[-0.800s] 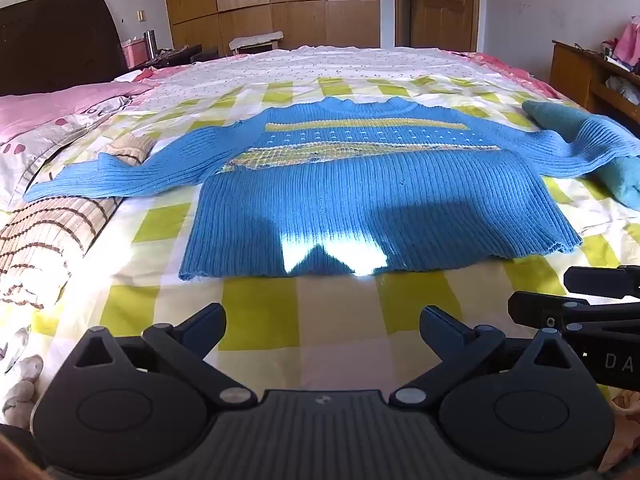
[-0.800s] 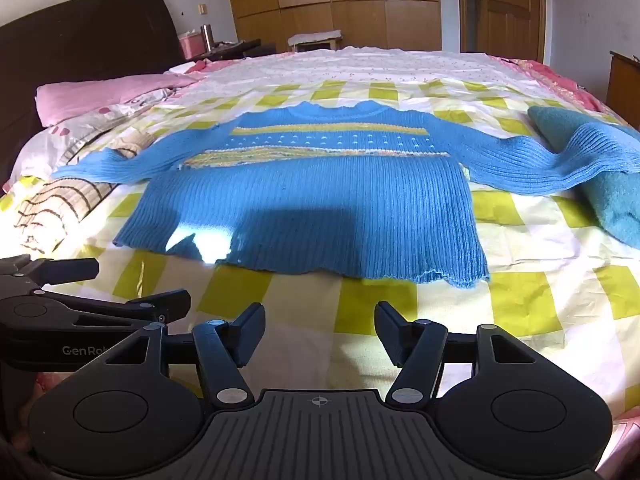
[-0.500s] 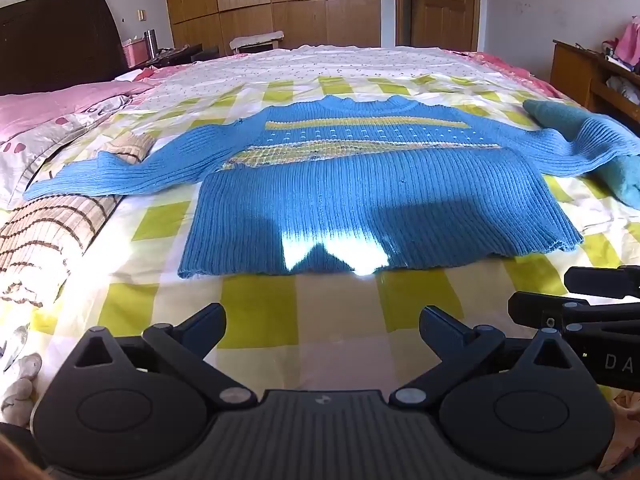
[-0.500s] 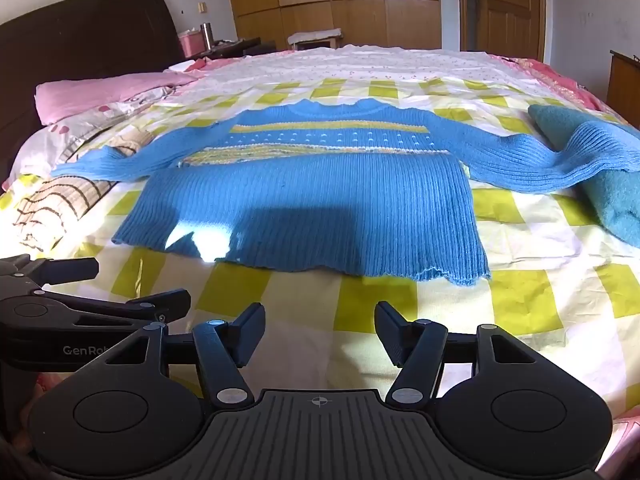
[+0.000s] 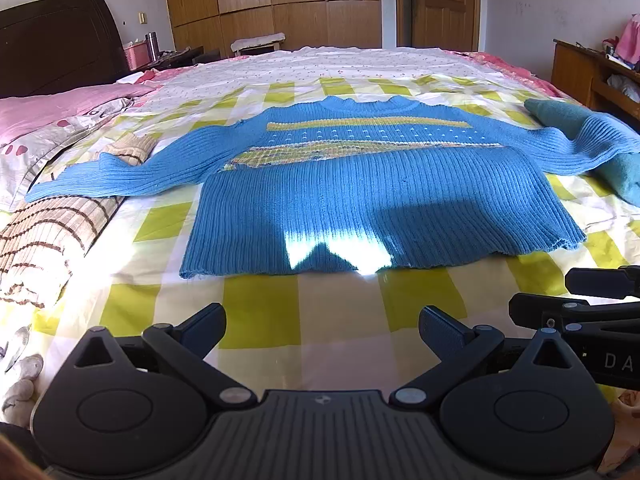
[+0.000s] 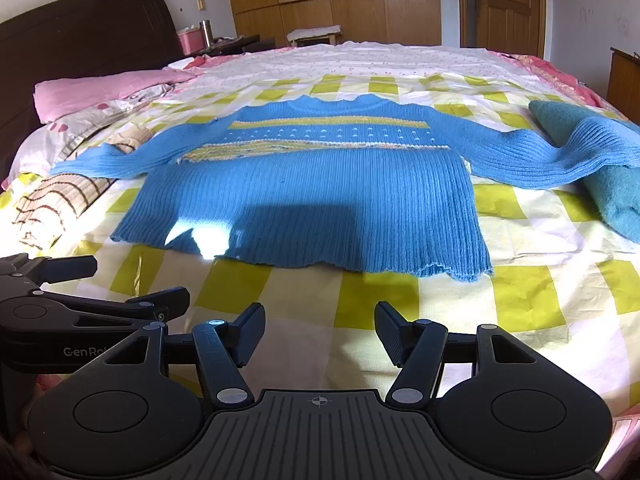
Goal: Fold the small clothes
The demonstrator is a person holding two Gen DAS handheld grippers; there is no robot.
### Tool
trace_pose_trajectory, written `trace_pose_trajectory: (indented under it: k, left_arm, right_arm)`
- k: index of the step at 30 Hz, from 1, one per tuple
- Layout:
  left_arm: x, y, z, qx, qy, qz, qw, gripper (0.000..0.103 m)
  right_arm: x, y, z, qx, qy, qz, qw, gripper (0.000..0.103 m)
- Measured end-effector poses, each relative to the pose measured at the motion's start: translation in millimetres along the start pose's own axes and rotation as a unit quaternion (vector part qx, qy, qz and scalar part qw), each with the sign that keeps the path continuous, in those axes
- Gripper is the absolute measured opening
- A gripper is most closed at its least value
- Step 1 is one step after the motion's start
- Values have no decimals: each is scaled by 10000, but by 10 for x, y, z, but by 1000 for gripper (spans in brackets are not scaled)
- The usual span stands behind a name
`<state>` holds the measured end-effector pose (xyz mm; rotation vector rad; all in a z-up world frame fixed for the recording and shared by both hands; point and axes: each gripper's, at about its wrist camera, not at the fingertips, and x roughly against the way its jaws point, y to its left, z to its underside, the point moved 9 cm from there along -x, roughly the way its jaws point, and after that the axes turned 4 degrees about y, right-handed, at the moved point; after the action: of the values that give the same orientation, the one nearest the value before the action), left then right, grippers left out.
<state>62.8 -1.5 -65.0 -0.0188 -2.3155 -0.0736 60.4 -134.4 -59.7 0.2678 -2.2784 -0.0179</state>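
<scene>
A small blue knit sweater (image 5: 368,200) with yellow bands lies flat on the bed, sleeves spread out to both sides; it also shows in the right wrist view (image 6: 316,200). My left gripper (image 5: 322,326) is open and empty, held above the sheet a short way in front of the sweater's hem. My right gripper (image 6: 320,330) is open and empty, also in front of the hem. The right gripper's fingers (image 5: 580,304) show at the right edge of the left wrist view, and the left gripper's fingers (image 6: 120,300) at the left edge of the right wrist view.
The bed has a yellow-and-white checked sheet (image 5: 260,312). A teal folded cloth (image 5: 616,168) lies under the right sleeve. A striped beige cloth (image 5: 44,240) and pink pillows (image 5: 60,104) lie at the left. A dark headboard, wardrobe and door stand behind.
Both grippers have stayed nearly still; the view has shifted only very slightly. The sweater has not moved.
</scene>
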Motion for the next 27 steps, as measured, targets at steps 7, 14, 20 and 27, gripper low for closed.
trace_pose_trajectory:
  k: [7, 14, 20, 27]
  left_arm:
    - [-1, 5, -2, 7, 8, 6, 10000, 103]
    - [-3, 5, 6, 6, 3, 4, 10000, 103]
    - [-15, 5, 21, 9, 4, -2, 10000, 103]
    - [-21, 7, 21, 10, 5, -2, 10000, 103]
  right_arm:
    - [-5, -7, 1, -1, 11, 5, 10000, 61]
    - [-8, -8, 5, 0, 14, 5, 10000, 61]
    - [-11, -6, 5, 8, 17, 10, 10000, 61]
    - [-14, -5, 4, 7, 22, 12, 10000, 61]
